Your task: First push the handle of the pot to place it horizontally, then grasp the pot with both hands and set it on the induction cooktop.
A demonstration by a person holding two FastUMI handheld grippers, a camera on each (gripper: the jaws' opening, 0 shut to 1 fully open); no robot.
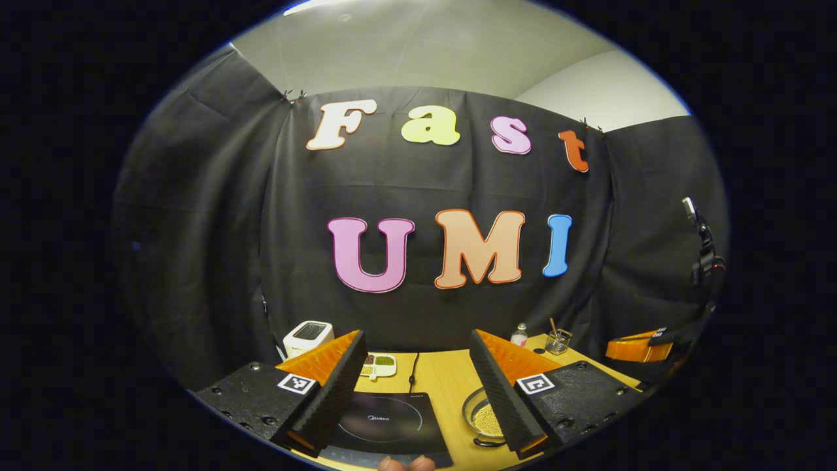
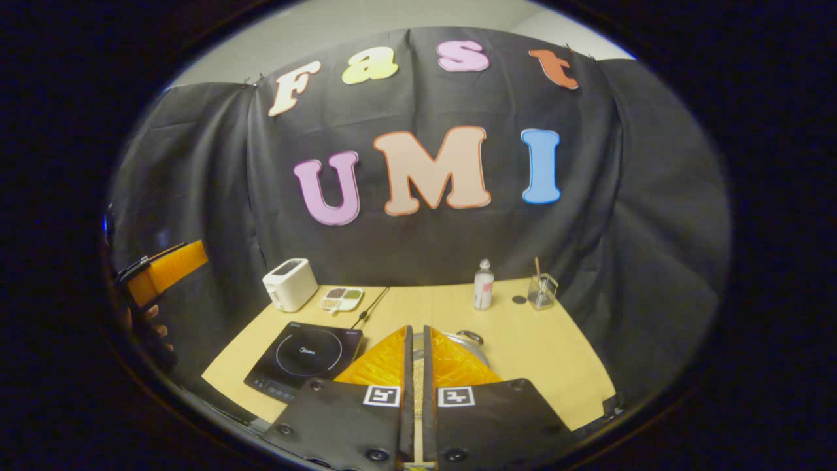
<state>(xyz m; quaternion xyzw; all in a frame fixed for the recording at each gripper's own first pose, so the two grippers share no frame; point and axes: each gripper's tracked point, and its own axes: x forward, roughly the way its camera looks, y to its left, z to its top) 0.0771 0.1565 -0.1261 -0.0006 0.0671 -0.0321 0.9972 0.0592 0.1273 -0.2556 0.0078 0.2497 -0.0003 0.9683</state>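
The pot [image 1: 482, 413], a shallow metal one holding pale grains, stands on the wooden table [image 1: 446, 383] to the right of the black induction cooktop [image 1: 387, 422]. My left gripper [image 1: 416, 333] is open, held above the table's near side with nothing between its fingers; its right finger hides part of the pot. In the right gripper view the pot [image 2: 468, 347] peeks out behind my right gripper [image 2: 416, 329], which is shut and holds nothing. A small loop handle [image 2: 471, 337] shows on its far rim. The cooktop [image 2: 307, 355] lies left of it.
At the back stand a white toaster [image 2: 290, 282], a divided dish [image 2: 341, 297], a small bottle [image 2: 483, 284] and a glass cup with a stick [image 2: 541, 291]. The left gripper [image 2: 163, 271] and a hand [image 2: 147, 320] hover off the table's left edge.
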